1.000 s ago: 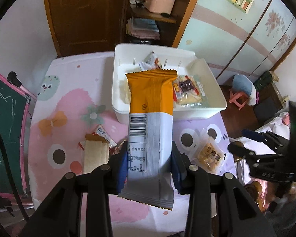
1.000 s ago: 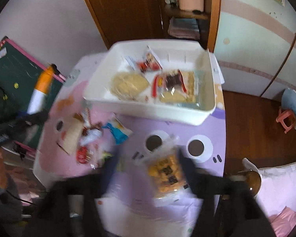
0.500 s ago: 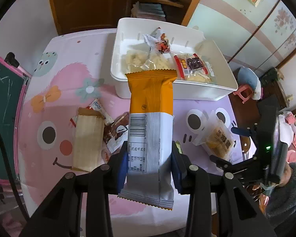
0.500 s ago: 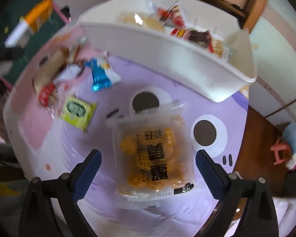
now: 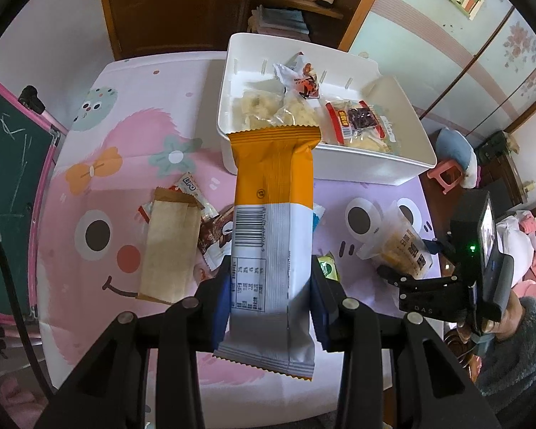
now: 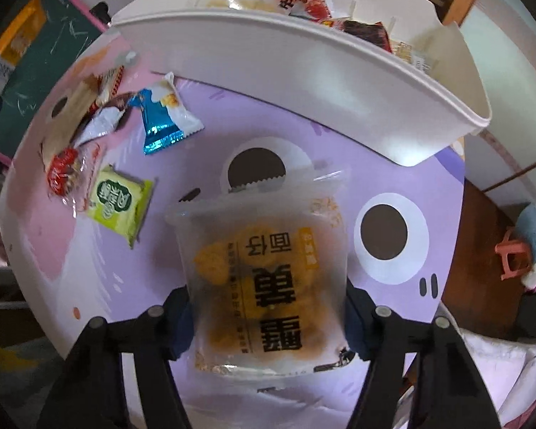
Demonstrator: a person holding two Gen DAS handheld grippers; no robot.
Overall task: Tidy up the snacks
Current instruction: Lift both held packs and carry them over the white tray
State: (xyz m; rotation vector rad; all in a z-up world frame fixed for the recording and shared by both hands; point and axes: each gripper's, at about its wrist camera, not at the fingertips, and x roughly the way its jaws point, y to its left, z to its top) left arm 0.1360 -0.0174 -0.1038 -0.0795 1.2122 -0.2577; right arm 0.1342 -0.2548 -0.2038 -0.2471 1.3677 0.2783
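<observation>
We see a long orange-and-white snack packet (image 5: 271,236), barcode side up with crimped ends, pinched at its white lower half between the fingers (image 5: 222,307) of the left gripper (image 5: 271,307). It is held above the tabletop (image 5: 132,85), its orange end reaching over the near wall of the white bin (image 5: 368,168).

The right gripper (image 6: 266,316) sits low at the tabletop's right side, its fingers (image 6: 179,321) pressed against both sides of a frosted clear pouch of yellow pastries (image 6: 264,275) printed with large dark characters; we cannot tell whether the pouch is lifted or lying on the cloth.

The bin stands at the far right part of the tabletop and holds a clear bag of pale crackers (image 5: 268,111), a red-and-white wrapper (image 5: 300,78) and a red-labelled packet with dark filling (image 5: 361,121).

Loose on the cloth near the left edge lie a tan wafer packet (image 5: 169,246), a blue-and-white sweet (image 6: 162,118), a green square packet (image 6: 119,205) and a red wrapper (image 6: 66,171).
</observation>
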